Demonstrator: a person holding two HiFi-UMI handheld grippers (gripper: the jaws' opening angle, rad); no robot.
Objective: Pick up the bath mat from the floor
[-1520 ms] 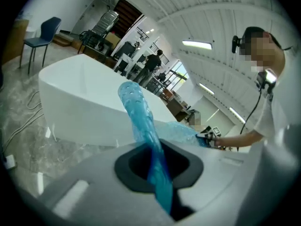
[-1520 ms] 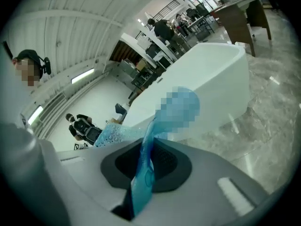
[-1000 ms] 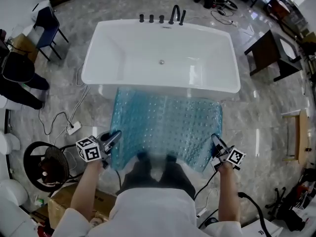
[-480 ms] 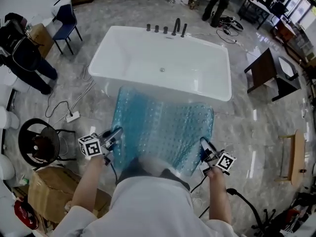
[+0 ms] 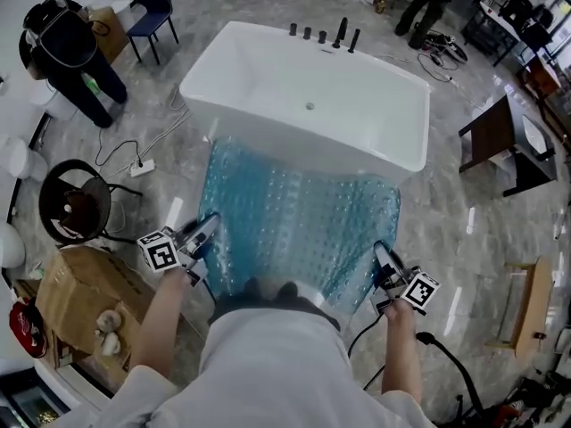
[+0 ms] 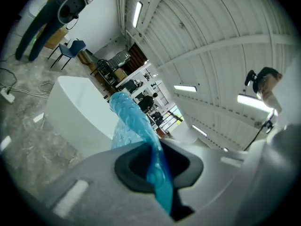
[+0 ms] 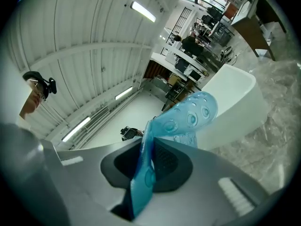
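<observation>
The bath mat is clear blue plastic dotted with suction cups, stretched out in front of me between both grippers. Its far edge lies by the white bathtub; the near edge is lifted. My left gripper is shut on the mat's near left corner. My right gripper is shut on the near right corner. In the left gripper view the blue mat runs edge-on between the jaws. In the right gripper view the mat is pinched between the jaws too and curls up beyond them.
A cardboard box stands at my left, with a round black stool beyond it. A power strip and cables lie on the marble floor. A person stands far left. A dark side table and a wooden frame stand right.
The view has swung so the tub and mat sit further right and more of the left floor shows. Both grippers have kept their hold on the mat's near corners.
</observation>
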